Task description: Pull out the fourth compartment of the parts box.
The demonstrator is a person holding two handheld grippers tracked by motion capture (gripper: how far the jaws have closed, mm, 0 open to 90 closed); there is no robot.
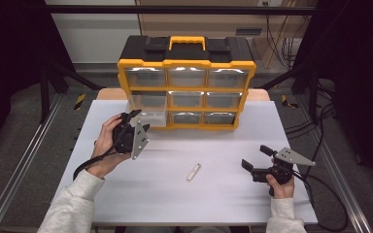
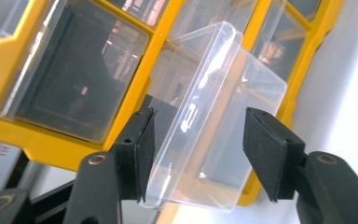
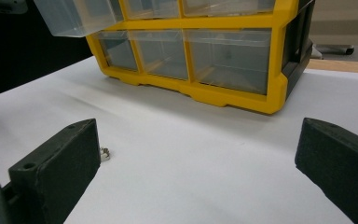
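The clear drawer [image 1: 148, 108] stood pulled well out of the middle-left slot of the yellow organizer [image 1: 186, 92], its open mouth up and its long axis running from the cabinet toward the person. The left tool [image 1: 137, 121] sat right at that drawer's front, jaws spread and released, one pad [image 2: 140, 144] at or just beside the front's left edge and the other clear of its right side, so the drawer front lay between them. A small metal part [image 1: 193, 172] lay on the white tabletop [image 1: 233, 194], slanted, between the two hands. The right tool [image 1: 257, 158], also released and empty, pointed leftward and looked the nearer one to it.
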